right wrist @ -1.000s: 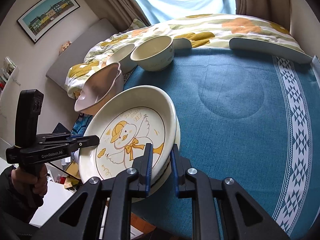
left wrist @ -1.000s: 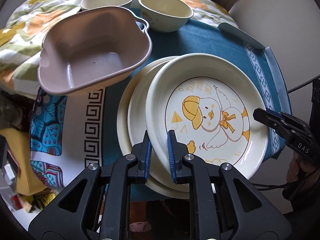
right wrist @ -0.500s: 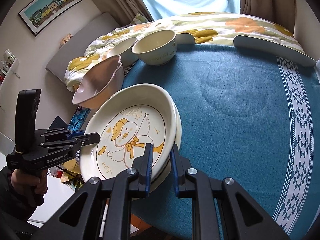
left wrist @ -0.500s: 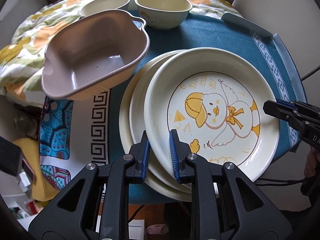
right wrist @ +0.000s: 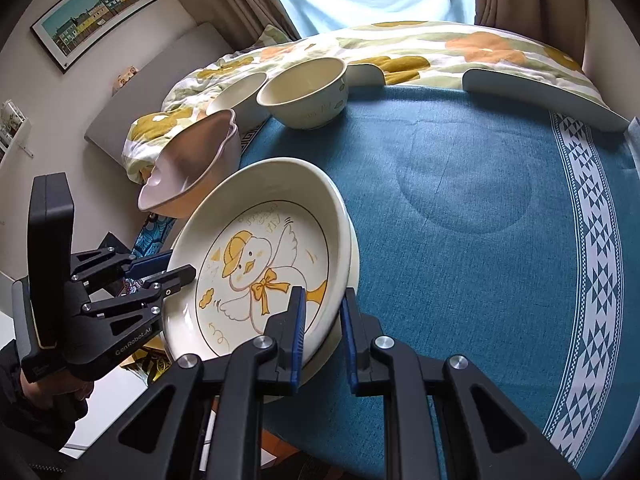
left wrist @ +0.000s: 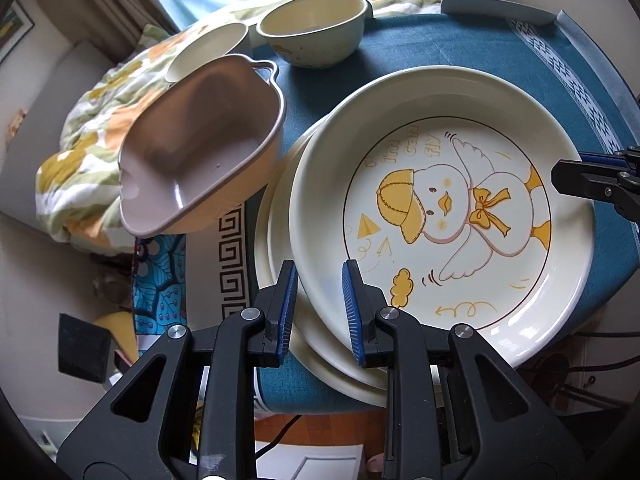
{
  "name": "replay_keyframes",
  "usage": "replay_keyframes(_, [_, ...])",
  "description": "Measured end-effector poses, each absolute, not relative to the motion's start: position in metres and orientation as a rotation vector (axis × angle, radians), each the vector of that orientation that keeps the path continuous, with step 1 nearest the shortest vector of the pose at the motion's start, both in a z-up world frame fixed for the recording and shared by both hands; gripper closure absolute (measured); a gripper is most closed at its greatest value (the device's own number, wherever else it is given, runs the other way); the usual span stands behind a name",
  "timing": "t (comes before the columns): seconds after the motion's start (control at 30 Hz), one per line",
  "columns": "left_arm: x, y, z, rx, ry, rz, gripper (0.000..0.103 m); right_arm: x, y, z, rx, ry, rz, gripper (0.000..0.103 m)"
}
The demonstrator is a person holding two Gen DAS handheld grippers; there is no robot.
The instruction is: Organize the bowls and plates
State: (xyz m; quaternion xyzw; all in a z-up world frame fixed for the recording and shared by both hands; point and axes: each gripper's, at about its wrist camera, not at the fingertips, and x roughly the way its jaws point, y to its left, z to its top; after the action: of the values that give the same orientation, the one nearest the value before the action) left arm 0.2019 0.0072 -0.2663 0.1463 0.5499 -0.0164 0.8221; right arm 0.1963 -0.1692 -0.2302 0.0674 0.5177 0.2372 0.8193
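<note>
A cream plate with a yellow duck drawing tops a stack of plain cream plates on the blue tablecloth. My left gripper is shut on the duck plate's near rim. My right gripper is shut on its opposite rim. The plate is tilted, raised above the stack. A pink-beige handled bowl stands left of the stack. Two cream bowls stand at the back.
A flowered quilt lies on a bed behind the table. A patterned cloth hangs at the table's left edge. A grey-white curved piece lies at the far edge. The table edge runs just under the plate stack.
Both grippers have lifted and tilted the duck plate, drawing it a little off the stack toward the table's left. The bowls have not moved.
</note>
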Motion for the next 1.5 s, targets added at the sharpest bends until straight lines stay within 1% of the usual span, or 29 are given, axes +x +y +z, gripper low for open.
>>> replay_keyframes(0.13, [0.199, 0.002, -0.265, 0.372, 1.149, -0.015, 0.084, 0.198, -0.166, -0.233, 0.130, 1.112, 0.507, 0.087])
replay_keyframes(0.7, [0.200, 0.019, -0.260, 0.304, 1.164, -0.017, 0.084, 0.201, -0.159, -0.236, 0.105, 1.118, 0.501, 0.087])
replay_keyframes(0.87, [0.203, 0.025, -0.232, 0.248, 1.127, -0.008, 0.084, 0.203, -0.162, -0.214, 0.113, 1.070, 0.510, 0.087])
replay_keyframes(0.93, [0.204, 0.029, -0.213, 0.221, 1.095, 0.010, 0.076, 0.207, -0.163, -0.200, 0.114, 1.050, 0.528, 0.087])
replay_keyframes(0.97, [0.205, 0.031, -0.203, 0.206, 1.076, 0.020, 0.053, 0.210, -0.163, -0.193, 0.119, 1.040, 0.539, 0.087])
replay_keyframes(1.0, [0.204, 0.034, -0.193, 0.191, 1.050, 0.037, 0.018, 0.212, -0.164, -0.187, 0.126, 1.027, 0.551, 0.086])
replay_keyframes(1.03, [0.204, 0.036, -0.182, 0.177, 1.014, 0.056, 0.004, 0.215, -0.164, -0.180, 0.130, 1.011, 0.561, 0.083])
replay_keyframes(1.07, [0.201, 0.039, -0.170, 0.157, 0.964, 0.067, 0.000, 0.217, -0.163, -0.174, 0.131, 0.993, 0.569, 0.062])
replay_keyframes(1.1, [0.200, 0.042, -0.159, 0.135, 0.933, 0.066, 0.000, 0.219, -0.163, -0.168, 0.133, 0.973, 0.581, 0.025])
replay_keyframes(1.13, [0.202, 0.047, -0.151, 0.115, 0.927, 0.067, 0.000, 0.222, -0.161, -0.163, 0.134, 0.953, 0.595, 0.009])
replay_keyframes(1.17, [0.205, 0.052, -0.147, 0.094, 0.931, 0.076, 0.000, 0.225, -0.159, -0.158, 0.130, 0.935, 0.608, 0.000])
replay_keyframes(1.3, [0.212, 0.085, -0.144, -0.020, 0.960, 0.112, 0.000, 0.246, -0.141, -0.151, 0.030, 0.960, 0.634, 0.000])
replay_keyframes(1.5, [0.229, 0.145, -0.175, -0.214, 1.052, 0.121, 0.000, 0.276, -0.106, -0.159, 0.041, 1.000, 0.620, 0.000])
